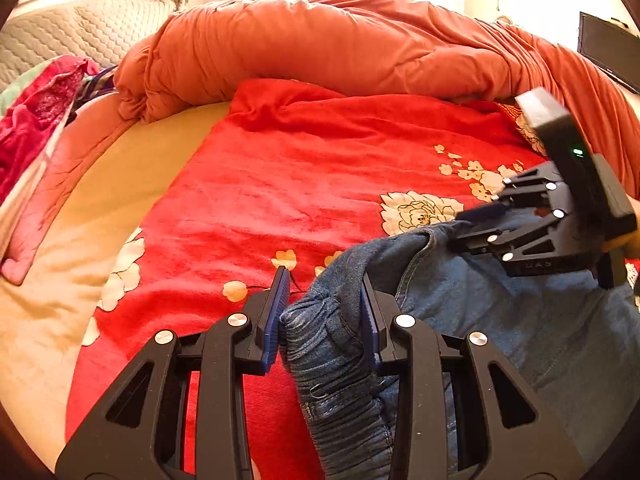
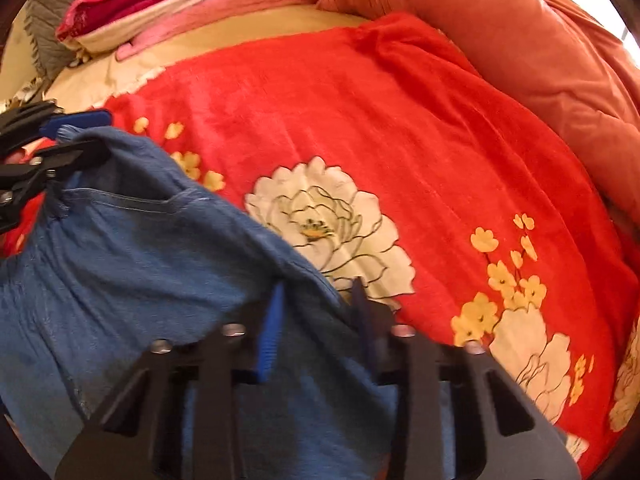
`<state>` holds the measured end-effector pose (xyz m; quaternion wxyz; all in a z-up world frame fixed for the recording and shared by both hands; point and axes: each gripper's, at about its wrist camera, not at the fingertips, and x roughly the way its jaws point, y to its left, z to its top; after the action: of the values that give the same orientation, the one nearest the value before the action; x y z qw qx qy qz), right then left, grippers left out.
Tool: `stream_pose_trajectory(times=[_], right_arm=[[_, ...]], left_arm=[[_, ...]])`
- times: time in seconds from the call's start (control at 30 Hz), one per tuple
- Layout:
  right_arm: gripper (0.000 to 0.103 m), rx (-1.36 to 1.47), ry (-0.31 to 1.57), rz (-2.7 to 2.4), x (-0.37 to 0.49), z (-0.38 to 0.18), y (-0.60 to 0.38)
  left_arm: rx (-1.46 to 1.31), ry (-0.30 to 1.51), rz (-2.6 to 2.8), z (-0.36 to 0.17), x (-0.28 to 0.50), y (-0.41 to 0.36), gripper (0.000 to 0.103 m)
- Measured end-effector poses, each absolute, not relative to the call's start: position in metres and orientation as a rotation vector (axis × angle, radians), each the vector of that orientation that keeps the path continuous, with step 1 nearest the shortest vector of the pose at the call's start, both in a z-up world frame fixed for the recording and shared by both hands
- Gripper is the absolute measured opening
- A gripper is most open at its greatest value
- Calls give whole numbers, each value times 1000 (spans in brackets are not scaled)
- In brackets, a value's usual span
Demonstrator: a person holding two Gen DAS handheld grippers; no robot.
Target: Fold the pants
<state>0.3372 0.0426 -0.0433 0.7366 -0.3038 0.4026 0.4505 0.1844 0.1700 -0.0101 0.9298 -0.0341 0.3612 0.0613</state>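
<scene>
Bed with red floral blanket (image 1: 280,184), orange duvet (image 1: 320,44) behind. Denim pants (image 2: 132,264) lie on near part of blanket. Left gripper (image 1: 325,316) pinches elastic waistband (image 1: 320,320); right gripper (image 2: 318,320) pinches waist edge. Denim soft, somewhat heavy, not slippery; best hold at waistband corners.
</scene>
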Motion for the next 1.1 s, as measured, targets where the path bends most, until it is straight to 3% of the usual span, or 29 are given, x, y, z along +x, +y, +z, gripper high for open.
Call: stream_pose_trajectory(times=[0.13, 0.47, 0.73, 1.1], right_arm=[[5, -599, 834, 911, 322, -34, 29], [5, -387, 699, 802, 274, 10, -24], [5, -248, 693, 802, 225, 32, -71], [5, -204, 736, 850, 129, 22, -111]], left_arm=[[-51, 698, 128, -4, 178, 168, 25], [14, 560, 88, 24, 150, 151, 25], [107, 475, 56, 43, 111, 118, 25], [162, 534, 69, 22, 35, 87, 26]])
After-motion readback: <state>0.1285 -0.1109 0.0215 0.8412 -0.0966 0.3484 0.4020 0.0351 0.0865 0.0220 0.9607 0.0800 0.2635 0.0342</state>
